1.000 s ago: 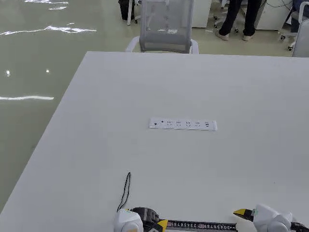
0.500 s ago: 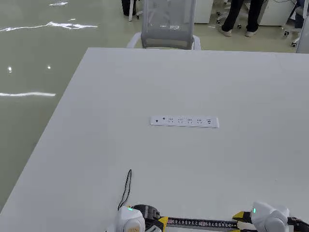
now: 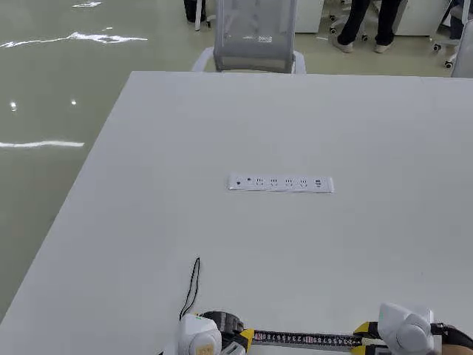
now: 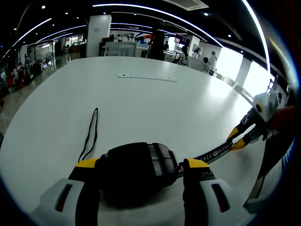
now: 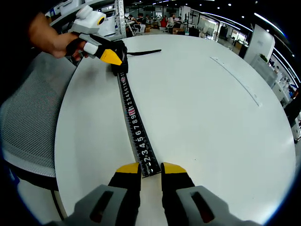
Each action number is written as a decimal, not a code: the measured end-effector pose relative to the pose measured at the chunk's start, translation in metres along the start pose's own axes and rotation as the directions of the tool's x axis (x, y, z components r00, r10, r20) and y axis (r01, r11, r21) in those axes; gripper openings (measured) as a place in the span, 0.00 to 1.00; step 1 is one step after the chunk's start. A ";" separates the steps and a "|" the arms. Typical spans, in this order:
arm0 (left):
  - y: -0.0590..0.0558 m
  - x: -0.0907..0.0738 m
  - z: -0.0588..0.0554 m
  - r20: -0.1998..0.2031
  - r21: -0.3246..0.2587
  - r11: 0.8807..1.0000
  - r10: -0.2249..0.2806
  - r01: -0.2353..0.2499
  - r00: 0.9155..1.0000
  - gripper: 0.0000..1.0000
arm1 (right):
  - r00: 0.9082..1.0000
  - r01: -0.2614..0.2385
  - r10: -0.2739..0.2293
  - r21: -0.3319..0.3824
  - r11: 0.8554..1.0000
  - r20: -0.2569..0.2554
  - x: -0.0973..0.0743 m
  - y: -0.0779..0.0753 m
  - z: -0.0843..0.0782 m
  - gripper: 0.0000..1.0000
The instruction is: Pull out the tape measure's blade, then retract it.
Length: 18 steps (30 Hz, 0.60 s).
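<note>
Right gripper (image 5: 150,169) is pinching the end of the black, white-numbered blade (image 5: 134,120). Left gripper (image 4: 141,164) is clamped round the chunky black tape measure case (image 4: 134,178). Both are down at the near edge of the white table (image 3: 295,126). My worry: that thin pinch slips, the blade whips back and the case twists loose. A thin black cord (image 3: 194,285) trails off the case, and the white power strip (image 3: 281,183) sits well apart. Versus a second ago, the drawn-out length looks about the same.
</note>
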<state>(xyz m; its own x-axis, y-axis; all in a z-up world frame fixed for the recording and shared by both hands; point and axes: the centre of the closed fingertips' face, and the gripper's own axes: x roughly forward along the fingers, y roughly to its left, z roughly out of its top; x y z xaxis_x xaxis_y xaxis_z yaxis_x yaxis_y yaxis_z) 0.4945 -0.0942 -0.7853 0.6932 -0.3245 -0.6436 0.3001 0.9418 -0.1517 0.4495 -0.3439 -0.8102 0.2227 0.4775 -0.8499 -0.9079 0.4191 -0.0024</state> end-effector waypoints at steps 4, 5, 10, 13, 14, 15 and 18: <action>0.000 0.000 0.001 0.002 -0.024 1.000 0.007 -0.006 1.000 0.70 | 1.000 0.000 0.000 -0.002 1.000 0.001 0.002 -0.001 -0.003 0.16; 0.001 0.000 0.001 0.004 -0.032 0.999 0.007 -0.007 1.000 0.70 | 1.000 0.000 0.000 0.000 1.000 0.000 0.002 -0.001 -0.002 0.16; 0.004 0.000 0.000 -0.010 -0.012 1.000 0.025 -0.025 1.000 0.65 | 1.000 0.000 0.000 0.003 1.000 -0.002 0.000 0.000 -0.001 0.15; 0.004 0.000 0.000 -0.014 -0.015 0.999 0.033 -0.034 0.999 0.65 | 1.000 0.000 0.000 0.002 1.000 -0.006 0.002 -0.001 -0.002 0.15; 0.004 0.000 0.000 -0.012 -0.016 0.999 0.036 -0.036 0.999 0.65 | 1.000 -0.001 0.001 0.001 1.000 -0.007 0.002 -0.001 -0.002 0.15; 0.004 0.000 0.000 -0.011 -0.015 0.999 0.039 -0.039 0.999 0.64 | 1.000 -0.001 0.001 0.000 1.000 -0.009 0.002 -0.001 -0.002 0.15; 0.005 0.000 -0.001 -0.016 -0.003 0.999 0.042 -0.042 0.999 0.63 | 1.000 -0.001 0.001 0.001 1.000 -0.013 0.001 0.000 -0.001 0.15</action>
<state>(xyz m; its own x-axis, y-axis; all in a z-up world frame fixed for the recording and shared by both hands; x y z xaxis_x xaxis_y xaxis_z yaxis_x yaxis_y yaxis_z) 0.4951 -0.0897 -0.7864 0.6949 -0.2831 -0.6610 0.2687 0.9549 -0.1265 0.4497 -0.3446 -0.8118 0.2169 0.4684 -0.8565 -0.9077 0.4195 -0.0004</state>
